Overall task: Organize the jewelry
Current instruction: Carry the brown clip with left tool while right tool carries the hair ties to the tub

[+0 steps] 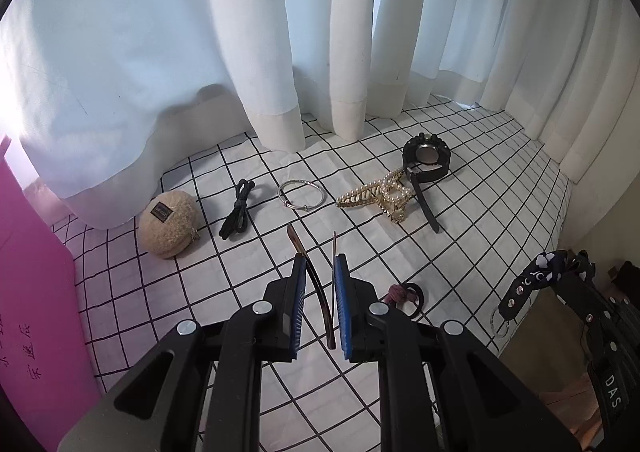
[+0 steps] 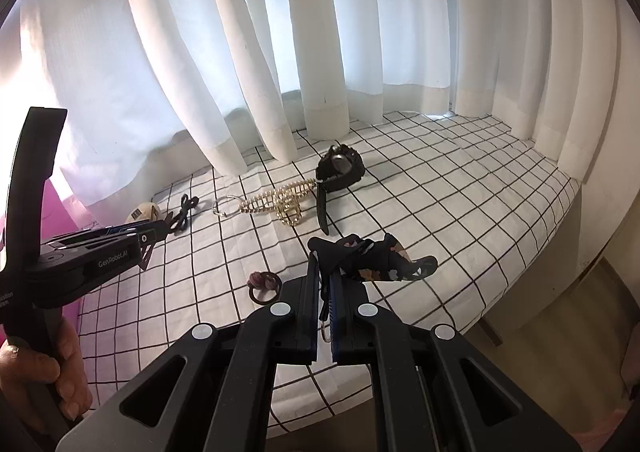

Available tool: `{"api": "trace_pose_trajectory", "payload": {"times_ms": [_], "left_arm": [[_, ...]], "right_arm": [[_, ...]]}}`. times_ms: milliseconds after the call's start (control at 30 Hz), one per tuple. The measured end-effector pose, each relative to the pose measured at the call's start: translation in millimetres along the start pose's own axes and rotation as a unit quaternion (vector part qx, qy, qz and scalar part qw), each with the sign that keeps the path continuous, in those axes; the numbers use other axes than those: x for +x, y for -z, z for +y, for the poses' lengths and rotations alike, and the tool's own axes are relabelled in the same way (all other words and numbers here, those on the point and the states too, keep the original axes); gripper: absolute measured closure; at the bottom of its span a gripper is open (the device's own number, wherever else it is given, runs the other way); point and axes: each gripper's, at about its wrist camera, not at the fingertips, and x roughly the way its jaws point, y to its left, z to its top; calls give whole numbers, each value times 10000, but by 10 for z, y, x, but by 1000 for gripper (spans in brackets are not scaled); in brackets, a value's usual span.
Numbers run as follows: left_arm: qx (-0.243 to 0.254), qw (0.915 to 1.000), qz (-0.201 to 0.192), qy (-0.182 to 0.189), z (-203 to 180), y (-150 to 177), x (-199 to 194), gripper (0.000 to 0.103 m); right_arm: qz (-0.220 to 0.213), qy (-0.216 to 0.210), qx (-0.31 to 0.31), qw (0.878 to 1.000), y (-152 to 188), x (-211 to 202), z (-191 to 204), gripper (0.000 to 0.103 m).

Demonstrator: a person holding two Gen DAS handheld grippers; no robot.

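My left gripper is shut on a thin brown V-shaped hair clip, held above the checked cloth. In the right wrist view that left gripper enters from the left with the clip hanging under it. My right gripper is shut on a dark floral bow with a studded strap and a ring, also lifted off the cloth; the bow shows at the right of the left wrist view. A maroon hair tie lies on the cloth below the grippers.
Farther back lie a black watch, a pearl claw clip, a silver bangle, a black cord and a beige fuzzy pouch. White curtains hang behind. A pink box stands left. The table edge drops off right.
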Motion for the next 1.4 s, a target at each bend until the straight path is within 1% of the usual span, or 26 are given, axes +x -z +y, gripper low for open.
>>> {"api": "trace_pose_trajectory", "payload": {"times_ms": [133,233,300,367,433,533,633,733,900,1000,1100,1200,1267,1367,1400], "left_arm": [[-148,9998,-119,-89,-3,-81,-206,88],[-307,9991,-220,-183,-10,-153,-336,88],[-484,9978,-318,-331,5,-202,-443,88],[-741,9953,-406,-482,31,-250,-549,88],[-1028,9910,-457,-719,55,-295,-655,88],[-1536,9807,-545,-1080,107,-340,-817,88],[-2018,9651,-723,-1507,165,-350,-1007,88],[-2437,9474,-814,-1908,240,-311,-1199,88],[-3011,9130,-873,-2612,472,-171,-1581,88],[-3265,8951,-899,-2901,661,-68,-1786,88],[-3517,8781,-864,-3128,856,46,-1942,87],[-3863,8582,-840,-3275,1077,196,-2083,87],[-4087,8450,-830,-3347,1217,317,-2178,87],[-4420,8265,-707,-3414,1436,491,-2235,87],[-4547,8210,-672,-3387,1513,551,-2247,87]], "right_arm": [[-122,-272,-248,9992,-262,-77,17,99],[-170,-628,-504,9966,-482,-66,33,99],[-225,-939,-754,9925,-642,-47,56,99],[-245,-1286,-1078,9855,-821,-1,100,99],[-227,-1682,-1374,9759,-1013,57,145,99],[-273,-2287,-1814,9561,-1285,118,265,98],[-303,-2864,-2205,9319,-1503,163,438,98],[-272,-3370,-2528,9065,-1653,203,684,98],[-150,-4164,-2924,8608,-1750,149,1208,98],[-83,-4590,-3074,8335,-1739,43,1578,98],[-114,-4872,-3344,8066,-1709,-112,2006,98],[63,-5270,-3519,7736,-1697,-225,2447,98],[158,-5429,-3695,7540,-1658,-253,2754,98],[394,-5539,-3929,7330,-1588,-315,3212,98],[504,-5558,-4022,7258,-1542,-300,3361,98]]}}
